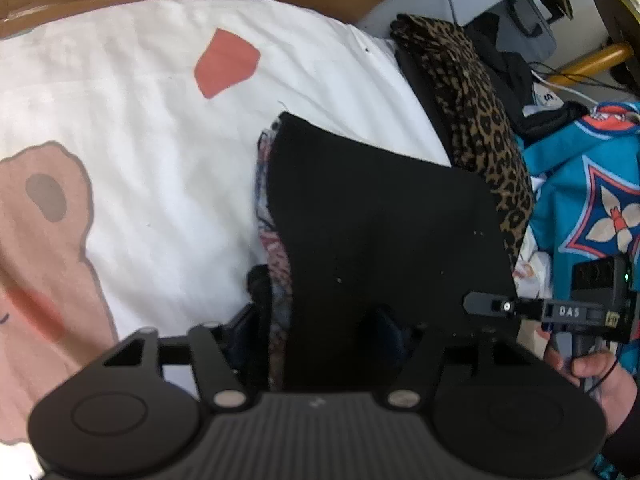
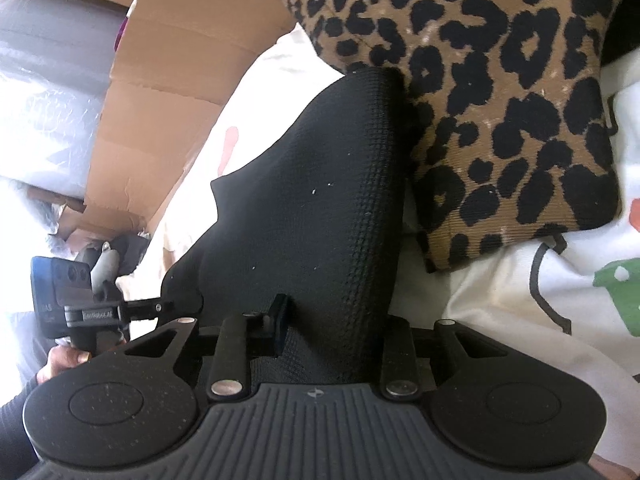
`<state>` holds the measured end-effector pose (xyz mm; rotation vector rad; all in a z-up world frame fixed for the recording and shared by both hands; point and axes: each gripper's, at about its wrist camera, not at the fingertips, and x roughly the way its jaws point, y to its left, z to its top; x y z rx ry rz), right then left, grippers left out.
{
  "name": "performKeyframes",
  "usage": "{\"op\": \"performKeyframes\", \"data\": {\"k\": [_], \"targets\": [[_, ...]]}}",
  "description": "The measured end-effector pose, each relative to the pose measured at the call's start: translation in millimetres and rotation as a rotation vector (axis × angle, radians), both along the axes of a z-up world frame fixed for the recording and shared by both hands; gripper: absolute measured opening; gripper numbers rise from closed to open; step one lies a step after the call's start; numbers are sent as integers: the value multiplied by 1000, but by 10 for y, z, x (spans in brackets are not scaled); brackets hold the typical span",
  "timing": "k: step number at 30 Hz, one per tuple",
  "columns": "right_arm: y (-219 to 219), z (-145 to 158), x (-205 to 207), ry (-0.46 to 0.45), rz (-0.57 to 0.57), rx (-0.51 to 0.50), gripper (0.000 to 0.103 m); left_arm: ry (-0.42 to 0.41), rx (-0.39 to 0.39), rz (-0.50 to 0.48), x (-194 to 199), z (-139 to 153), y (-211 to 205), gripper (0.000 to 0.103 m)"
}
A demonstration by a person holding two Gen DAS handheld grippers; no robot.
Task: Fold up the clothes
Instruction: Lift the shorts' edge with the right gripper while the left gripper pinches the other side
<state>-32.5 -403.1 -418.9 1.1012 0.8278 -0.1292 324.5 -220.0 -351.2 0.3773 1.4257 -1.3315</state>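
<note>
- Black knit garment (image 1: 384,232): centre of both frames, lifted over the white printed bedsheet (image 1: 160,128), beside a folded leopard-print cloth (image 2: 500,100).
- Left gripper (image 1: 320,344): clamped on the garment's edge.
- Right gripper (image 2: 320,332): likewise clamped on it.

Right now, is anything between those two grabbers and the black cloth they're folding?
Nothing visible. The black garment runs straight into the left gripper and the right gripper, both apparently pinching it. The leopard-print garment lies beside it, not between.
</note>
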Motion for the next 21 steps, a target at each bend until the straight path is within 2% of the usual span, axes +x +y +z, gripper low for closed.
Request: {"op": "performKeyframes", "data": {"k": [11, 17, 19, 21], "targets": [[-69, -157, -26, -15, -17, 55, 37, 31, -13, 4, -12, -128, -9, 79], [-74, -153, 6, -4, 5, 48, 37, 16, -14, 5, -66, -135, -51, 75], [-83, -162, 17, -1, 1, 56, 37, 11, -20, 6, -69, -141, -51, 71], [-66, -155, 23, 3, -2, 48, 37, -11, -17, -9, -88, -128, -62, 63]]}}
